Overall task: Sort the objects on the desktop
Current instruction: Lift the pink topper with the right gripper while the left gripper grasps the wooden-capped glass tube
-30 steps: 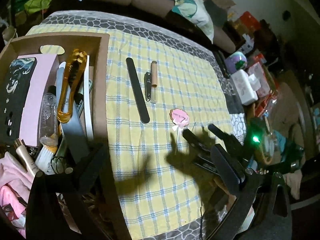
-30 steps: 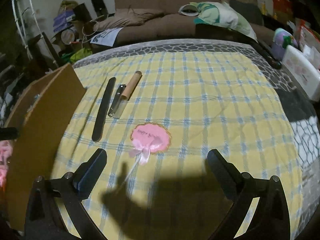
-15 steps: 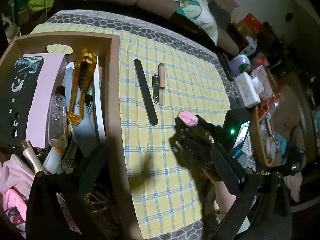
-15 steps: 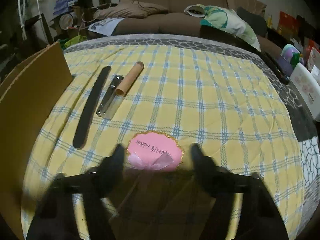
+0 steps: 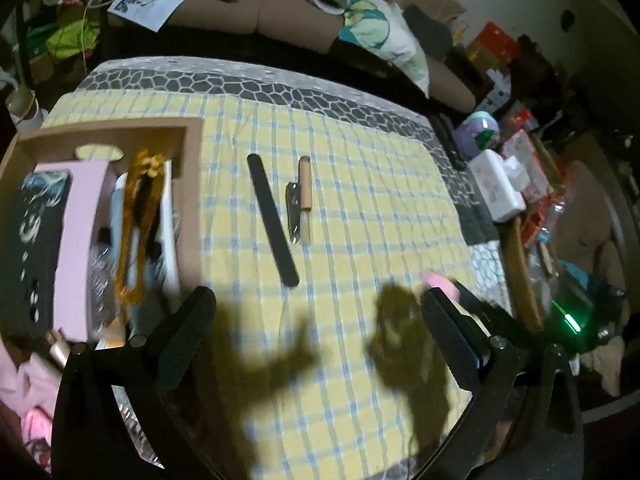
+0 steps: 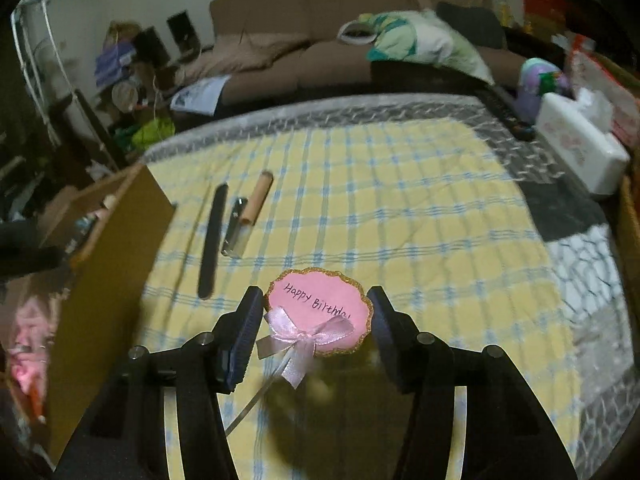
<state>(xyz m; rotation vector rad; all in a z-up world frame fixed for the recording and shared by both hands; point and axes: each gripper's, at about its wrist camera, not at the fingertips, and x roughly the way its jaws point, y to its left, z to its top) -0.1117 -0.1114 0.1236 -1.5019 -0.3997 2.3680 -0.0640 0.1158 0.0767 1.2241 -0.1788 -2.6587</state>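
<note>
We see our right claw (image 6: 316, 316), jaws closing, pinching the pink birthday topper (image 6: 318, 310) between its pads above the checked cloth (image 6: 420, 208), while our left claw (image 5: 316, 320) hangs spread and empty.

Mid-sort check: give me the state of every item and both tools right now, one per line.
Right tool: jaws closing, gripping the pink birthday topper by its edges, clear of the cloth.
Left tool: open, empty.
Black nail file: flat on the checked cloth.
Nail clipper: flat, beside the file.
Brown-capped tube: lying against the clipper.
Cardboard box: open, holding items.
</note>
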